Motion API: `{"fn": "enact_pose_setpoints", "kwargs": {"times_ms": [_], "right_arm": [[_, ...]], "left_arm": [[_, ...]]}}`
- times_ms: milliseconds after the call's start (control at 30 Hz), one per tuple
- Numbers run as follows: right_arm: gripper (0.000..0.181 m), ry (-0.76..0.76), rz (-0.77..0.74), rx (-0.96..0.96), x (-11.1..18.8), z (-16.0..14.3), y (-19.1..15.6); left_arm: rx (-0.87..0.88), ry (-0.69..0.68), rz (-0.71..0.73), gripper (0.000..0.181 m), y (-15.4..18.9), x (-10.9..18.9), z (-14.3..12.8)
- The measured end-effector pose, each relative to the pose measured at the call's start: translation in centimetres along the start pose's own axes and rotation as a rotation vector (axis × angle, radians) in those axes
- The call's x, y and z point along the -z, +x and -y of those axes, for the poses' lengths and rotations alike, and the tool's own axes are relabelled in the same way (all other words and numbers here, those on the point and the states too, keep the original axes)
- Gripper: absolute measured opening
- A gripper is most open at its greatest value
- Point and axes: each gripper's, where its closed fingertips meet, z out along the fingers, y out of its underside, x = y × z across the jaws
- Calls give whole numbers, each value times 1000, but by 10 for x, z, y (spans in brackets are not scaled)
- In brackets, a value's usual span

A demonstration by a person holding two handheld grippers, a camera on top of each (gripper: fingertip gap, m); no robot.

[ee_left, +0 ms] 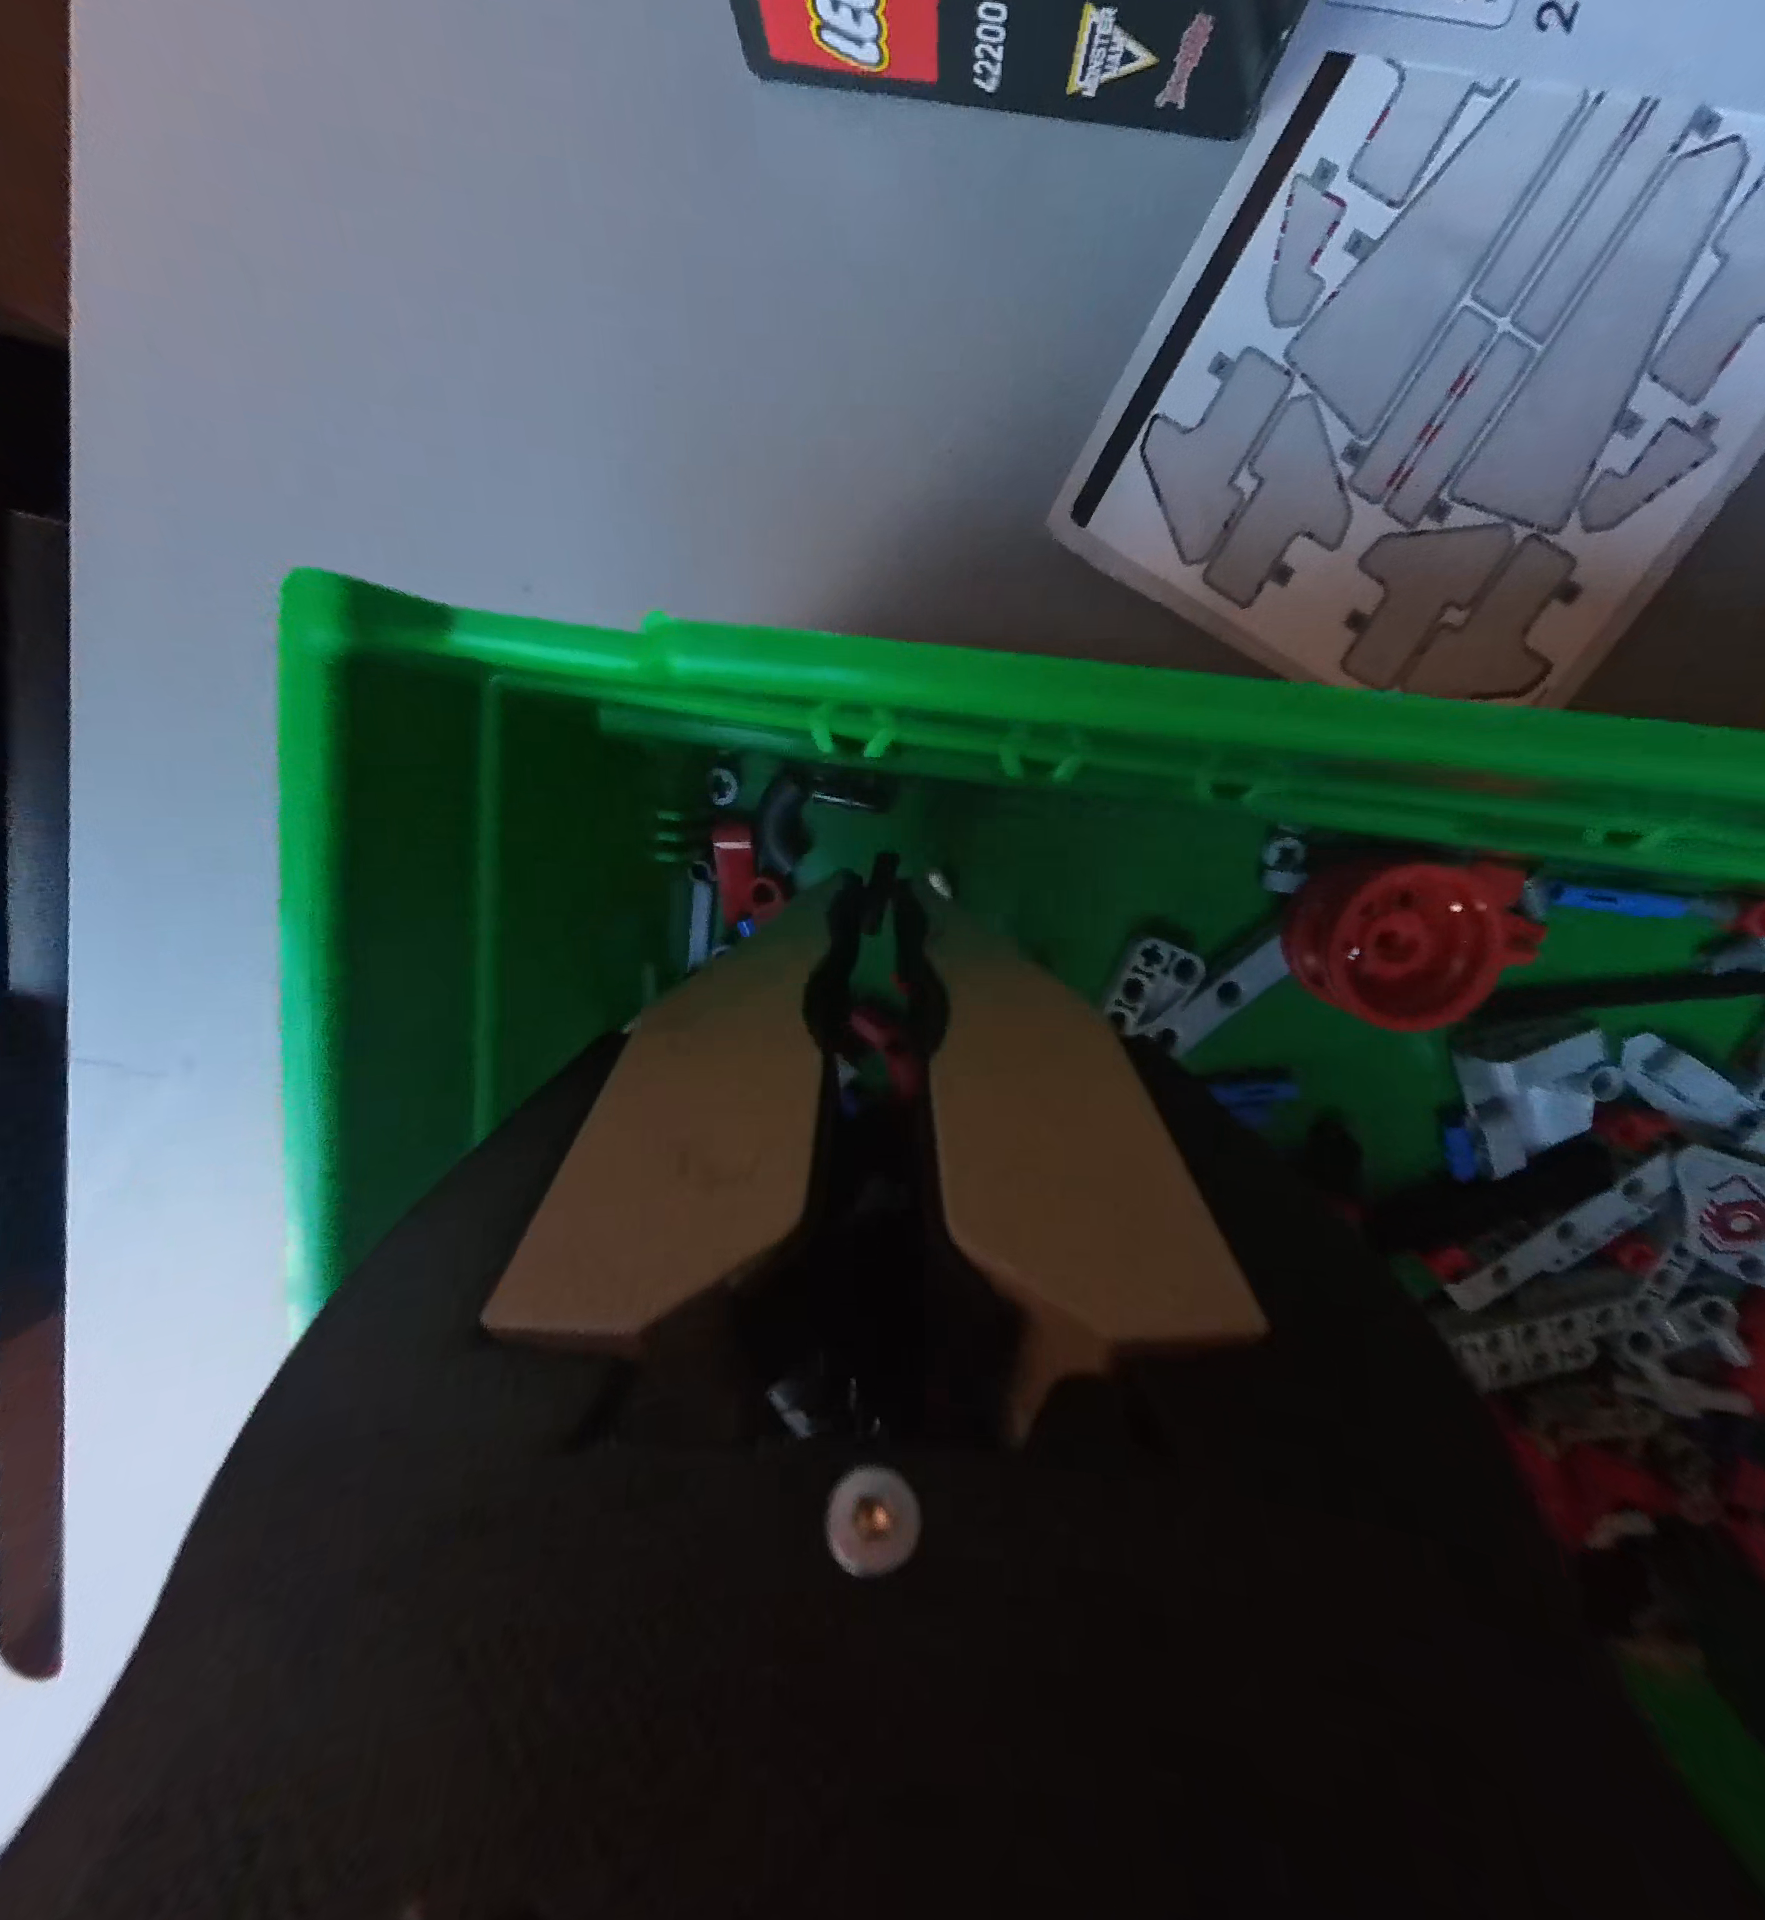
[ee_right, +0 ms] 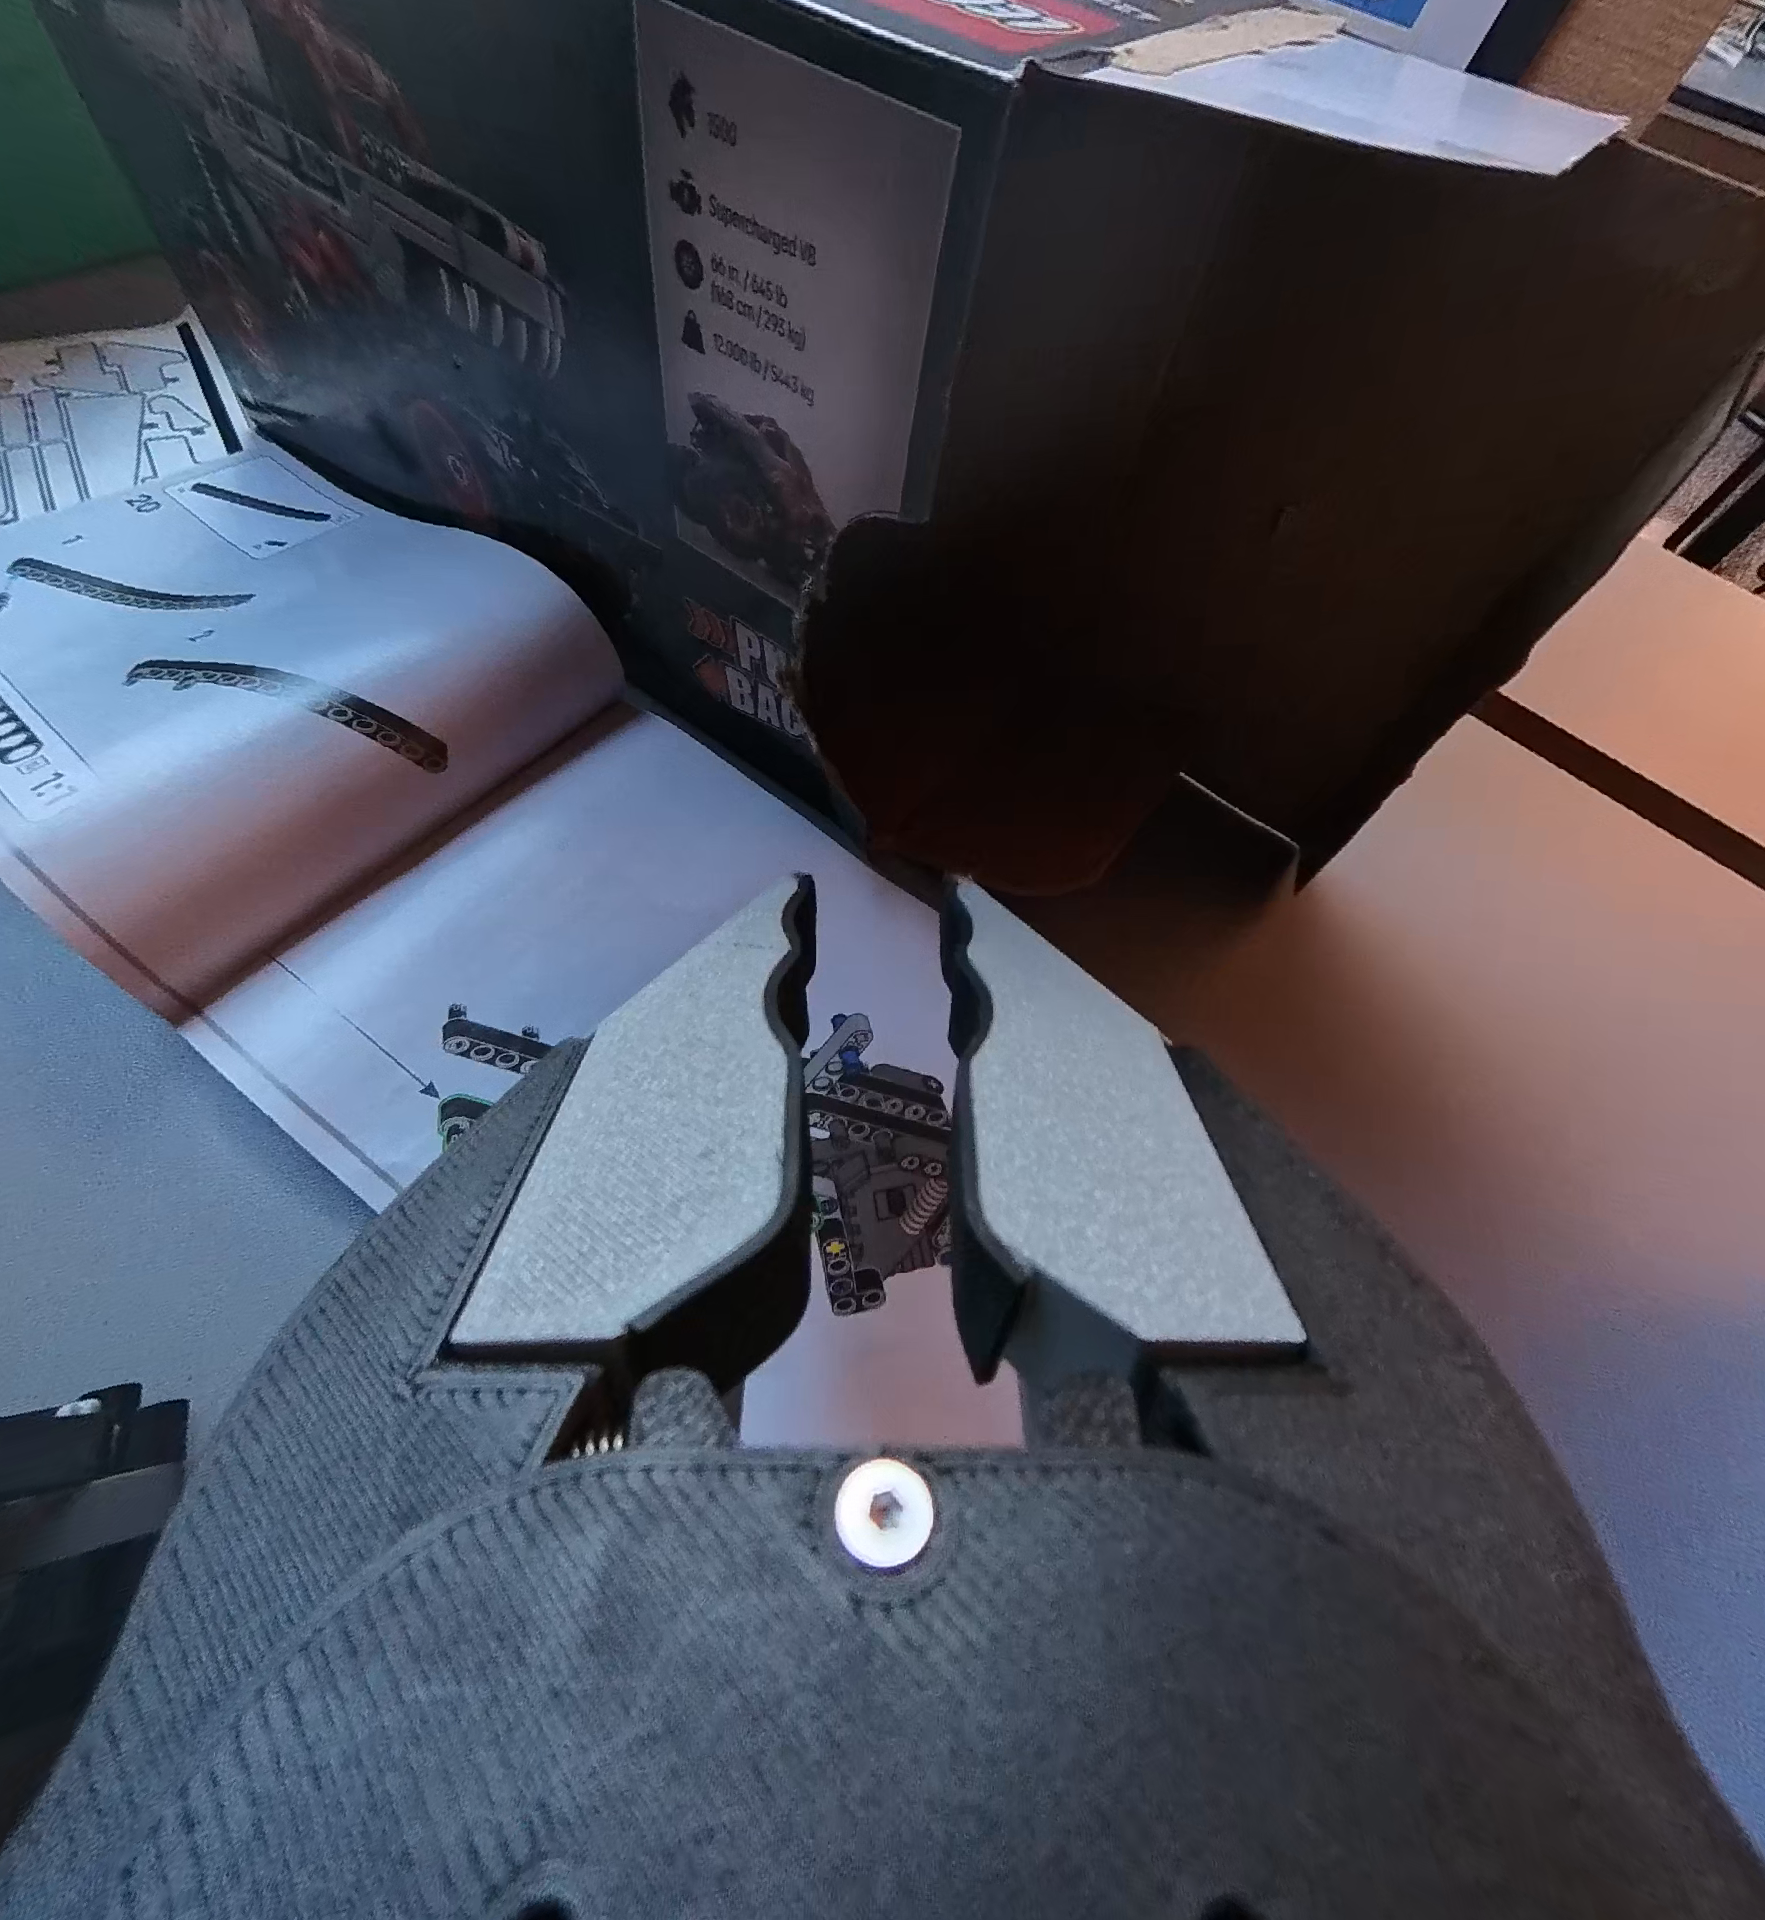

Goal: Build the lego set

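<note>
In the left wrist view my left gripper (ee_left: 880, 896) reaches into the far left corner of a green tray (ee_left: 961, 681). Its tips are closed on a small black piece (ee_left: 885, 865) that sticks out between them. Small red, grey and black parts (ee_left: 753, 862) lie in that corner. A red wheel hub (ee_left: 1387, 940) and a heap of grey, white and red pieces (ee_left: 1636, 1195) lie at the right. In the right wrist view my right gripper (ee_right: 878, 904) is open and empty, low over the open instruction booklet (ee_right: 338, 727).
The black set box (ee_right: 649, 312) stands just beyond the booklet, its torn flap near my right fingertips; it also shows in the left wrist view (ee_left: 1013, 62). A sticker sheet (ee_left: 1480, 364) lies behind the tray. A dark built assembly (ee_right: 26, 1475) sits at lower left. Spacing between my two grippers at the tips: around 45 cm. To reach the red wheel hub (ee_left: 1387, 940) in a straight line is about 9 cm for my left fingers, about 40 cm for my right.
</note>
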Motion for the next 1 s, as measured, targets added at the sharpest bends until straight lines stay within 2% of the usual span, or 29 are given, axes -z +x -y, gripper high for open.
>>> {"fn": "enact_pose_setpoints", "kwargs": {"times_ms": [67,167,267,333,367,400,467,500,567,667,933,1000], "right_arm": [[21,1,3,2,0,0,-1],[21,5,10,5,0,1,-2],[21,10,16,4,1,1,-2],[20,13,14,3,1,2,-2],[20,14,13,3,1,2,-2],[20,13,12,3,1,2,-2],[20,15,10,6,2,2,-2],[20,16,11,7,2,2,-2],[20,19,15,9,2,2,-4],[20,23,24,13,3,3,-6],[19,37,55,4,4,5,-9],[19,44,62,0,5,6,-10]], "left_arm": [[-10,-2,14,4,3,9,0],[-52,26,109,4,3,34,7],[-67,203,127,4,28,80,44],[-111,306,95,4,66,104,75],[-148,311,93,4,87,107,88],[-178,283,106,4,106,103,97],[-130,128,147,4,135,77,102],[-90,58,103,4,159,61,104],[-134,31,15,4,216,38,114],[-248,-3,28,3,259,16,119],[-164,-171,-63,3,269,-42,101],[-169,-173,-68,3,271,-43,102]]}}
